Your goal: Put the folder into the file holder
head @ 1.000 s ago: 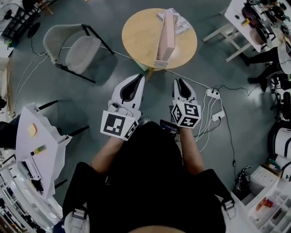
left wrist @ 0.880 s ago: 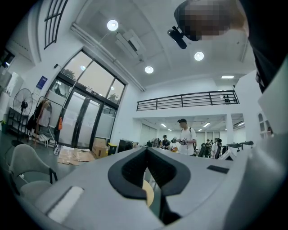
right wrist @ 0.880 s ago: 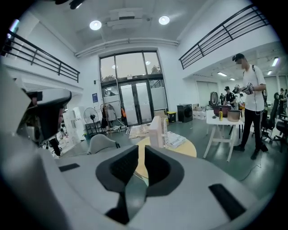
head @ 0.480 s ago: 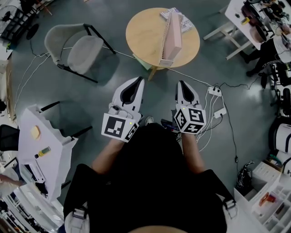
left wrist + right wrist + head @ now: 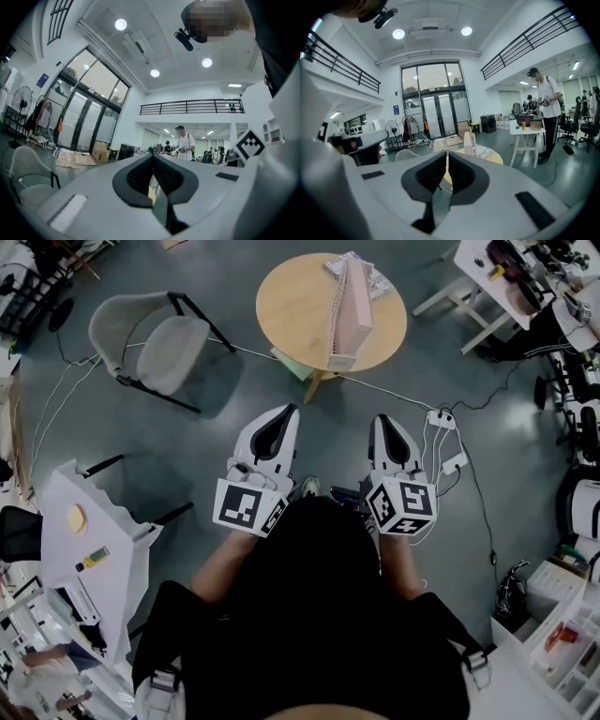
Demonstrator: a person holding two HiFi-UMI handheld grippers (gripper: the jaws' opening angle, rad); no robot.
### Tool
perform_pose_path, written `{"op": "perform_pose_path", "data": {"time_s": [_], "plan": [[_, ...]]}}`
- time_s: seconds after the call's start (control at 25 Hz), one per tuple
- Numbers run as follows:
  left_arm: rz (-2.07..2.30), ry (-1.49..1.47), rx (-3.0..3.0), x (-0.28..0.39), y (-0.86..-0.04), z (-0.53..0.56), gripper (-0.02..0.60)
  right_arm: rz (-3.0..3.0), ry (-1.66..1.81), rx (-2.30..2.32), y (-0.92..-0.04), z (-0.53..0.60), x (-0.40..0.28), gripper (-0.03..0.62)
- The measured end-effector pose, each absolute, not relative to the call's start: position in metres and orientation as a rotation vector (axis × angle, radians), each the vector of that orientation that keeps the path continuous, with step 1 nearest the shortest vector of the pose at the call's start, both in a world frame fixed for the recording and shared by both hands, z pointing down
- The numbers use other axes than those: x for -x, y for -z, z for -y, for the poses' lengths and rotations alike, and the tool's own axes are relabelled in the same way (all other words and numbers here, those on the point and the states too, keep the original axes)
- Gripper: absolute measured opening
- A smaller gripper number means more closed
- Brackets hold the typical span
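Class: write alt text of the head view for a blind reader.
A person holds an empty white left gripper and right gripper, both shut, the right just closed, before a round wooden table bearing an upright pink file holder.

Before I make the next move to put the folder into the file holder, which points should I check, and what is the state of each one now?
1. Left gripper free: ok, jaws together, nothing between them.
2. Right gripper free: ok, jaws have just been closing, on nothing.
3. File holder upright on round table: ok.
4. Folder found: cannot tell; a flat stack lies behind the holder.
5. Table within reach: probably not ok, both grippers hang over the floor, short of it.
6. Walking path: not ok, a cable crosses before the table.
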State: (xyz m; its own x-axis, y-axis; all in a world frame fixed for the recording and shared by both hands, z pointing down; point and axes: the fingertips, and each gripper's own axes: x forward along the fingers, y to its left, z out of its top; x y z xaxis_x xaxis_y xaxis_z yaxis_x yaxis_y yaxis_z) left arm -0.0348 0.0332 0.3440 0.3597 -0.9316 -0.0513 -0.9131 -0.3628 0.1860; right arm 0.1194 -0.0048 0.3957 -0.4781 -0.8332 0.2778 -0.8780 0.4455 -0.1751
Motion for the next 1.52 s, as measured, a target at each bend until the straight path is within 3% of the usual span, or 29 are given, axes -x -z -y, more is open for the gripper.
{"op": "perform_pose_path", "data": {"time_s": [1.52], "plan": [[1.681,0.239,-2.504,0.040,-0.340,-0.061,0.006,2.551,-0.412,-1.529,-0.388,-0.025,-0.106,-0.006]]}}
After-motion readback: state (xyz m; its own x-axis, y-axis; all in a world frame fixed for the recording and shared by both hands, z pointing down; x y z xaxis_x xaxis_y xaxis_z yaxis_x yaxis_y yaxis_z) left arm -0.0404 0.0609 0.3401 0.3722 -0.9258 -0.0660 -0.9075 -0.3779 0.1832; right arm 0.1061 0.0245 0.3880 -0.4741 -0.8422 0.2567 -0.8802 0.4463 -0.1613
